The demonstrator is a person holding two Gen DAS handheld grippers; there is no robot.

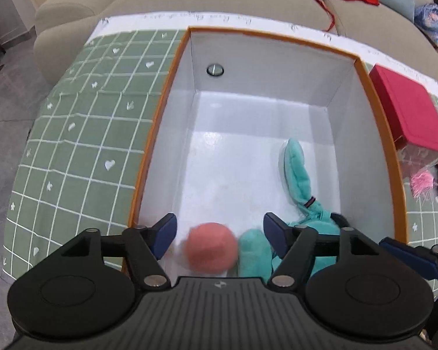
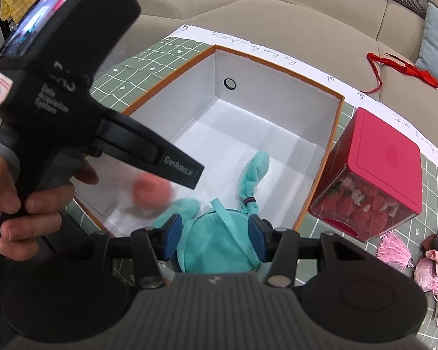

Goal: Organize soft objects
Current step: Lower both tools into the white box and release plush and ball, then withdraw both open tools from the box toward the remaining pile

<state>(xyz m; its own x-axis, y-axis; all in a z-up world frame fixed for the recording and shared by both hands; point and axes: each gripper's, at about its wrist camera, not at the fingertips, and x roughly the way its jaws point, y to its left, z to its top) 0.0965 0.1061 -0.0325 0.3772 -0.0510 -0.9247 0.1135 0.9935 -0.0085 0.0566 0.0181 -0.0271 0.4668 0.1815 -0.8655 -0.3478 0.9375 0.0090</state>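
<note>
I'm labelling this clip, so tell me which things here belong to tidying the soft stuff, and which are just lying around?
Part of the job:
- white box with orange rim
- teal plush toy
- blurred pink ball
- left gripper, open
- right gripper, around the toy
- pink soft items, possibly next

Lying about:
- red-lidded container
- red ribbon
- sofa
</note>
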